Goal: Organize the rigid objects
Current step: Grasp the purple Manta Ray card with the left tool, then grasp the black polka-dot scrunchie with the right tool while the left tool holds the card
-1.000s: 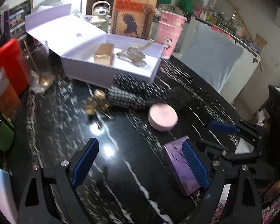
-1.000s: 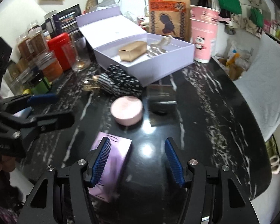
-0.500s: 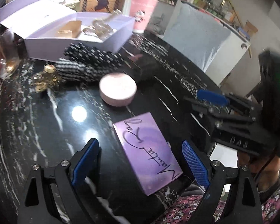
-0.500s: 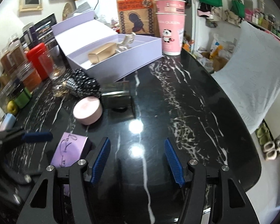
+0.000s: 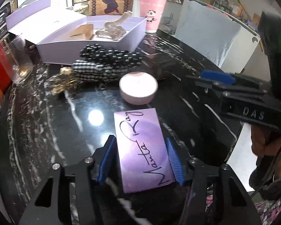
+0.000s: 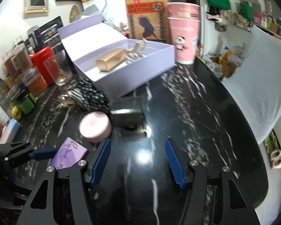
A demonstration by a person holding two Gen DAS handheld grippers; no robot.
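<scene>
Left gripper (image 5: 140, 161): jaws closing, purple card box (image 5: 143, 150) flanked by both pads, lower centre.
Right gripper (image 6: 137, 162): spread, nothing between.
Box writing: black handwritten script, unreadable.
Right gripper body: "DAS" seen, right edge.

Left gripper (image 5: 140, 161) tilted downward, jaws closing around a flat box, right gripper (image 6: 138, 161) parted, empty

My right gripper's finger (image 6: 101, 159) hides part of the purple box (image 6: 69, 154) near the tabletop's (image 6: 206, 131) near edge.
</scene>
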